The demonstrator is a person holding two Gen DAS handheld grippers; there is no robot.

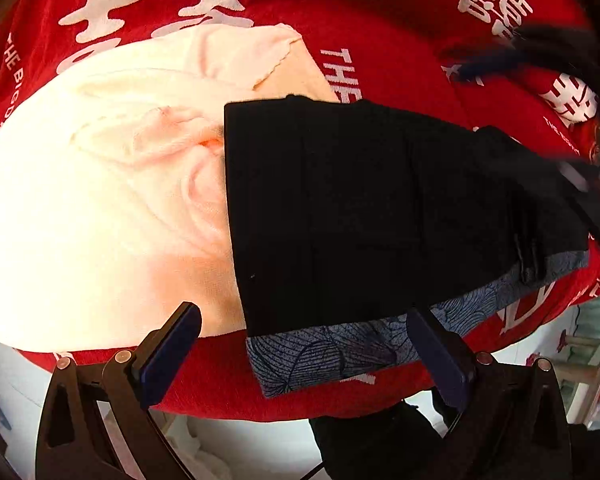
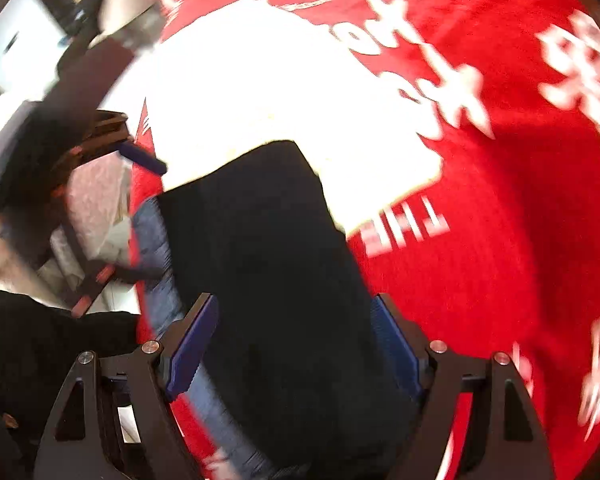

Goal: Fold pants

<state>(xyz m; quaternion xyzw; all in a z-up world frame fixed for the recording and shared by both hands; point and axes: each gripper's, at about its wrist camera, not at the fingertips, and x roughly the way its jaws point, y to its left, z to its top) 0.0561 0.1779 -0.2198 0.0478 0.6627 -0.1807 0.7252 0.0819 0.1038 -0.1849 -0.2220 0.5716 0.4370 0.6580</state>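
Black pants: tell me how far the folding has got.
The black pants already lie folded into a compact rectangle on the red cloth, over a blue patterned garment and beside a pale pink one. Both the left hand-held gripper and right hand-held gripper hover open, gripping nothing. Any further fold remains.

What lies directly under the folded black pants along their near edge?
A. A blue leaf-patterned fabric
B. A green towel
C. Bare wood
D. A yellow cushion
A: in the left wrist view a blue leaf-patterned fabric peeks out beneath the black pants, over the red cloth.
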